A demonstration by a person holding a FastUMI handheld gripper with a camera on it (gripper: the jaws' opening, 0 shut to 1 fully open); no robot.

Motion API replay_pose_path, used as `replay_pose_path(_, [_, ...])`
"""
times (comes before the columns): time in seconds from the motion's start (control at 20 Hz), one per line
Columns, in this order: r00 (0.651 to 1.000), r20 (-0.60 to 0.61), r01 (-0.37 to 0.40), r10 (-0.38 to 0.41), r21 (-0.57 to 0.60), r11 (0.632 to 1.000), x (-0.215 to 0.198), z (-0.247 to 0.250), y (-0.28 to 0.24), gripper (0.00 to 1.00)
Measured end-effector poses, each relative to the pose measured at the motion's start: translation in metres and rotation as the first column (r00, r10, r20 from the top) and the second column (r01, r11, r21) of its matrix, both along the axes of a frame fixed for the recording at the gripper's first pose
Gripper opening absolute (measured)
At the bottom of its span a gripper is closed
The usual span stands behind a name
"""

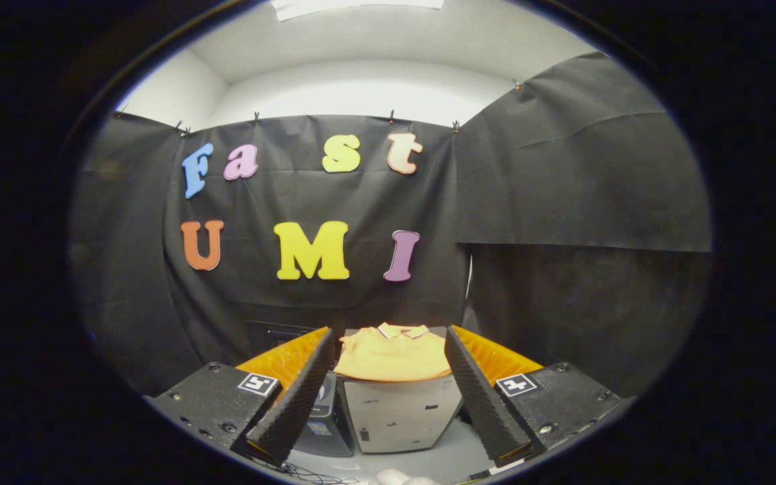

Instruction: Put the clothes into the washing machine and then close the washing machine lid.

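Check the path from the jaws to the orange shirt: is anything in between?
Nothing visible blocks it. The gripper is open, and the orange shirt lies folded on top of the white box-like unit, framed between the jaws and beyond their tips, with only open air between.

Single fisheye view, mounted on the gripper, looking forward and level along its two spread fingers. Faces the booth's black cloth back wall, ceiling taking the upper part. Set well back from the pale washing machine and the orange shirt on top of it, both seen between the fingers.
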State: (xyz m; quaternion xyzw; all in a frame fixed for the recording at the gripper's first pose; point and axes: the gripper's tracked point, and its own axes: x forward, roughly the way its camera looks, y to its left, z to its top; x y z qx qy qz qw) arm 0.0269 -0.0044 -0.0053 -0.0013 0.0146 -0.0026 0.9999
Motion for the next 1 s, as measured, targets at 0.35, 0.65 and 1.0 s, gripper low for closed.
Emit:
replay_pose_path(0.35, [0.999,-0.038,0.006,-0.006,-0.005,1.0,0.098,-0.009,-0.031,1.0])
replay_pose_path(0.65, [0.995,-0.095,-0.011,0.01,-0.009,1.0,0.204,-0.031,-0.055,1.0])
replay_pose_path(1.0, [0.976,-0.204,-0.066,0.072,0.037,0.997,0.318,-0.076,-0.051,1.0])
